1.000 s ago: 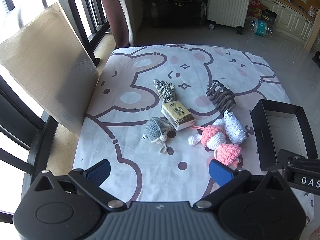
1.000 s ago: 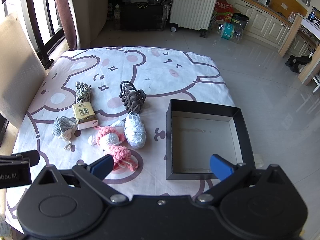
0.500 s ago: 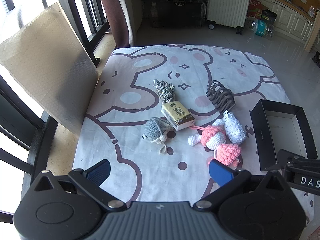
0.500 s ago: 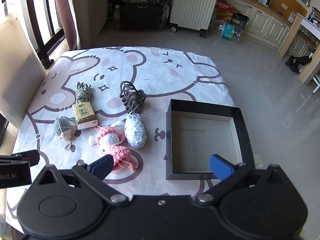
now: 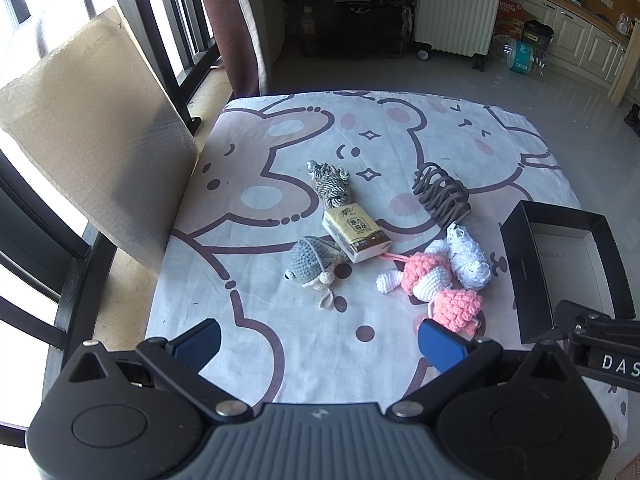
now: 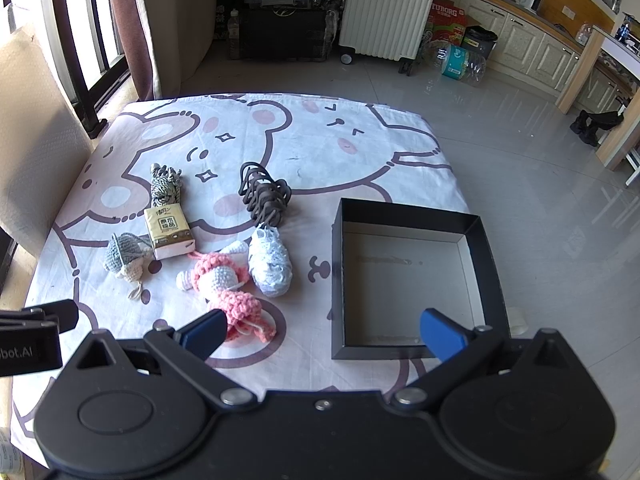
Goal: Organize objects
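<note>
The right gripper (image 6: pixel 322 334) hangs with its fingers spread wide, gripping nothing. Just ahead of its right finger sits the black box (image 6: pixel 486 248) (only its bare pale floor shows inside). The pink crochet doll (image 6: pixel 226 282) lies by its left finger, the white crochet shoe (image 6: pixel 270 262) beyond. The left gripper (image 5: pixel 320 342) is likewise spread, with the tissue pack (image 5: pixel 356 232) and grey crochet toy (image 5: pixel 310 264) well ahead on the bear-print cloth (image 5: pixel 300 340).

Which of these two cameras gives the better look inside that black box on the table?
The right wrist view. There the black box sits nearly centred, all four walls and its bare pale floor visible, with nothing inside. In the left wrist view the box lies at the right edge, seen obliquely, with its near corner hidden behind the right gripper's body.
</note>
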### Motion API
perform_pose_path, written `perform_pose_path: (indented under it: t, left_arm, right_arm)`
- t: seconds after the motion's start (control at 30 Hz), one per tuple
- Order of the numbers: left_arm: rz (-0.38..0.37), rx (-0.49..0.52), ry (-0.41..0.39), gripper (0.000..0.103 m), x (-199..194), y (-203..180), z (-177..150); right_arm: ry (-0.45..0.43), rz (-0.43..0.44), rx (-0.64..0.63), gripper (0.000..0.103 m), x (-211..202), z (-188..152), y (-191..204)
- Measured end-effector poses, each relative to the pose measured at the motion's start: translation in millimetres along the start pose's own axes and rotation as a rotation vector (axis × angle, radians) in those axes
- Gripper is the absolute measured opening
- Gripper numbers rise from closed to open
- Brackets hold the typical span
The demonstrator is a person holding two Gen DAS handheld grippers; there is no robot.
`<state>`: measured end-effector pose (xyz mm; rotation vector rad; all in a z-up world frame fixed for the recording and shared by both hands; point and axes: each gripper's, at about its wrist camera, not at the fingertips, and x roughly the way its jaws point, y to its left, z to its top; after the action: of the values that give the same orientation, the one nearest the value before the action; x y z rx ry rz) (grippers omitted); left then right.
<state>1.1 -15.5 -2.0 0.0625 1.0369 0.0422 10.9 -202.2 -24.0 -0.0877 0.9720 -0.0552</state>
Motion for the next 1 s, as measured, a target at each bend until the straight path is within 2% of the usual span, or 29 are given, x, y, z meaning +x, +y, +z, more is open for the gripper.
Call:
perform_pose_path:
  t: [0.17, 0.3, 0.53, 0.8, 1.0]
  left_arm:
    - [0.014, 0.015, -0.019, 0.103, 0.8, -0.4, 3.9]
    - [-0.009, -0.009, -0.025, 0.103, 4.2, 2.8, 11.8]
    - [0.006, -0.045, -0.061, 0.103, 4.5, 7.7, 36.3]
    - [0.007, -0.056, -0.130, 0.103, 3.1, 4.2, 70.9]
    - [0.016, -0.047, -0.153, 0.103, 17.8, 1.7, 87.1]
  right_arm:
    - [-0.014, 0.000, 0.007, 0.103, -1.2, 2.7, -3.2]
    - [-0.025, 0.006, 0.021, 0.103, -2.5, 6.1, -6.6]
    - [-0.077, 0.010, 0.068, 0.103, -5.9, 22.1, -16.6]
    - [-0.147, 0.034, 0.107, 0.103, -12.1, 58.0, -25.0]
    - [-0.175, 0.074, 0.146, 0.103, -5.4, 89.3, -24.5]
